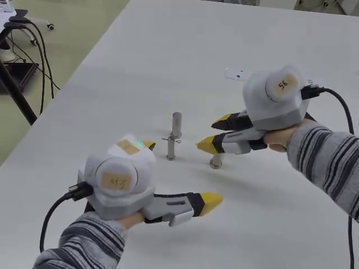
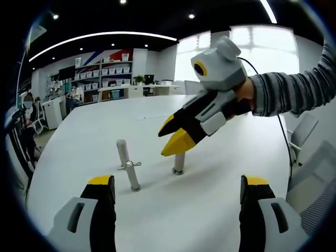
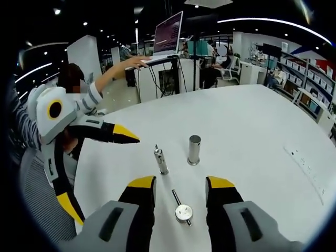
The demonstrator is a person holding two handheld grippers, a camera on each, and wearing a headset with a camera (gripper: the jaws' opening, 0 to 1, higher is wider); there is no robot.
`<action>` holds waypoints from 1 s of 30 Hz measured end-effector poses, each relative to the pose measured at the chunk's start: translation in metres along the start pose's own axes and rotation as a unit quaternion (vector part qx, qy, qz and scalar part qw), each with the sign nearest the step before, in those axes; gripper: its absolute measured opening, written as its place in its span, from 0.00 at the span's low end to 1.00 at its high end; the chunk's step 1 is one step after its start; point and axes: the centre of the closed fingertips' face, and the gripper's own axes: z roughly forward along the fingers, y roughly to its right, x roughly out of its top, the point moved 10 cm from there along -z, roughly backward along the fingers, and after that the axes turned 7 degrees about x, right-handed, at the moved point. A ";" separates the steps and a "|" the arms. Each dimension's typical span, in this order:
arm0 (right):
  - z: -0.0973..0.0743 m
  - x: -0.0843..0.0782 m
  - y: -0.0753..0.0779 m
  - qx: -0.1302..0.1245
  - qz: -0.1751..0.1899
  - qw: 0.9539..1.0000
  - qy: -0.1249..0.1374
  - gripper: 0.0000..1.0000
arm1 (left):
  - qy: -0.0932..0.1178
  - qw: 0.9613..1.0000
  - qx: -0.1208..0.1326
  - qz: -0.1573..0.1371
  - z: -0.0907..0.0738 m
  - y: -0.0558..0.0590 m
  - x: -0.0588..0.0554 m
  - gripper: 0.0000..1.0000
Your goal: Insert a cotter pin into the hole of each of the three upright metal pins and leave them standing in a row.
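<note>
Toppling is the chief hazard. The right tool [image 1: 213,133], jaws apart and holding nothing, hangs just over the near-right metal pin [image 1: 216,162], which stands on a small foot on the table [image 1: 168,56]. A sideways brush from either yellow tip would likely knock it over. In the right gripper view that pin sits between the jaws with a thin rod [image 3: 175,198] at its round top; I cannot tell whether it is seated. To the left, the middle pin [image 1: 171,150] carries a cotter pin [image 1: 171,138] across it, and the far pin [image 1: 176,123] stands just behind. The left tool [image 1: 178,173], wide open and empty, hovers near them; a careless sweep could dislodge the cotter pin.
</note>
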 end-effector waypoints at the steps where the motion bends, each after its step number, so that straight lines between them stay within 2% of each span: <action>1: 0.002 0.001 0.001 -0.002 0.004 1.000 0.003 0.34 | 0.001 1.000 0.002 0.001 0.000 0.000 0.000 0.99; 4: 0.009 0.007 0.002 -0.009 0.006 1.000 0.023 0.34 | 0.001 1.000 0.007 -0.003 0.000 -0.002 0.000 0.99; 6: 0.015 0.010 0.004 -0.015 0.022 0.999 0.043 0.34 | 0.001 1.000 0.010 -0.004 0.000 -0.003 0.000 0.99; 8: 0.022 0.014 0.015 -0.020 0.026 0.998 0.054 0.33 | -0.002 1.000 0.010 -0.004 0.000 -0.003 0.000 0.99; 12: 0.033 0.017 0.018 -0.028 0.039 0.996 0.069 0.32 | -0.004 1.000 0.012 -0.002 0.000 -0.004 0.000 0.99; 18: 0.051 0.018 0.019 -0.032 0.042 0.996 0.068 0.31 | -0.002 1.000 0.018 -0.005 -0.001 -0.005 0.000 0.96; 26: 0.070 0.016 0.022 -0.037 0.060 0.996 0.062 0.25 | -0.003 1.000 0.028 -0.005 -0.003 -0.008 0.000 0.95; 30: 0.076 0.017 0.022 -0.036 0.059 0.996 0.060 0.23 | -0.006 1.000 0.023 -0.005 -0.002 -0.006 0.000 0.94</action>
